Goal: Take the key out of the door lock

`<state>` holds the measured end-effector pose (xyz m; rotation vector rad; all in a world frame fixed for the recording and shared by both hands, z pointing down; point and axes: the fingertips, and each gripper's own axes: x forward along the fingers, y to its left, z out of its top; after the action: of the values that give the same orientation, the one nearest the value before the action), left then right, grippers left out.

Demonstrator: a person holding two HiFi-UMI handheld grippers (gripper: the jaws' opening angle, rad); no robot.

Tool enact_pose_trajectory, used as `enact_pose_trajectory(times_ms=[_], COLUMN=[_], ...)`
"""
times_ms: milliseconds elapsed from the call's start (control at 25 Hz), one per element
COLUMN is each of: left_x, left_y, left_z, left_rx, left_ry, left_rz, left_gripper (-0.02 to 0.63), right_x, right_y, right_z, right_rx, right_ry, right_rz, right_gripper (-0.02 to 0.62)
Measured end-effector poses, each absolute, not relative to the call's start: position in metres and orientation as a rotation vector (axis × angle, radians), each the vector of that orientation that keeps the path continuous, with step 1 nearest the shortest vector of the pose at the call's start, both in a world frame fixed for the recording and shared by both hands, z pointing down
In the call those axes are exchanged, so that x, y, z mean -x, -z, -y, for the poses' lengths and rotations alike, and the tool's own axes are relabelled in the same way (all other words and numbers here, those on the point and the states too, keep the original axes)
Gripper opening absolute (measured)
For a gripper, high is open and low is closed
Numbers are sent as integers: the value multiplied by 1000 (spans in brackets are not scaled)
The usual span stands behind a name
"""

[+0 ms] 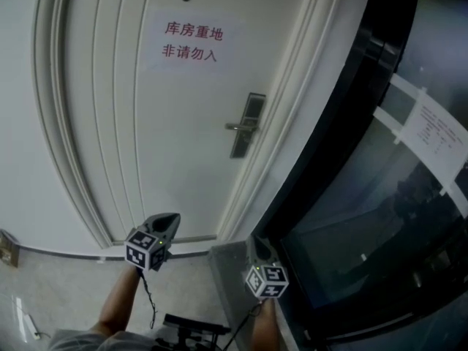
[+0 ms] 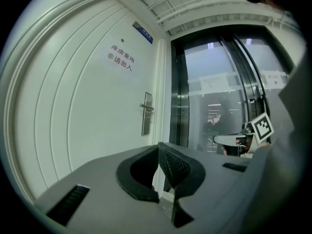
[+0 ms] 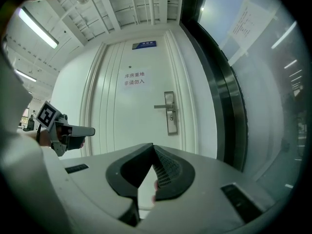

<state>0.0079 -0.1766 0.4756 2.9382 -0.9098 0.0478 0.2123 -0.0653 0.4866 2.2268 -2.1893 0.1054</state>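
The left gripper [image 1: 164, 224] and right gripper [image 1: 258, 244] point level toward the door [image 1: 146, 145], side by side, both clenched and empty, well apart from the lock [image 1: 247, 125]; the key there is too small to see

The left tool [image 1: 170, 219] and right tool [image 1: 257, 246] are held level, side by side on outstretched forearms [image 1: 121, 302], jaws closed together, gripping nothing.

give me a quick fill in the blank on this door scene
1. The paper sign on the white door has ___ characters.
2. In the head view, the door handle lever points ___.
3. The right hand-held gripper has its jaws ___, holding nothing.
Missing words: red; left; shut
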Motion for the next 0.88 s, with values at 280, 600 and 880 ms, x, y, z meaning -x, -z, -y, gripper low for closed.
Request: enact_pose_trajectory(times_ms=[280, 600, 880], left_x=[-10, -18, -26], left_y=[-478, -481, -489], left_z=[215, 239, 261], left_rx=[-2936, -2936, -2921], left_ry=[-44, -50, -71], left_rz=[902, 900, 909], left_gripper=[6, 6, 6], right_x=[-219, -226, -236], right_y=[-486, -484, -486], right_z=[97, 118, 144], right_rx=[-2243, -2250, -2237], right_ry=[-89, -81, -79], right_rz=[2175, 2149, 2161], right_gripper=[6, 6, 6])
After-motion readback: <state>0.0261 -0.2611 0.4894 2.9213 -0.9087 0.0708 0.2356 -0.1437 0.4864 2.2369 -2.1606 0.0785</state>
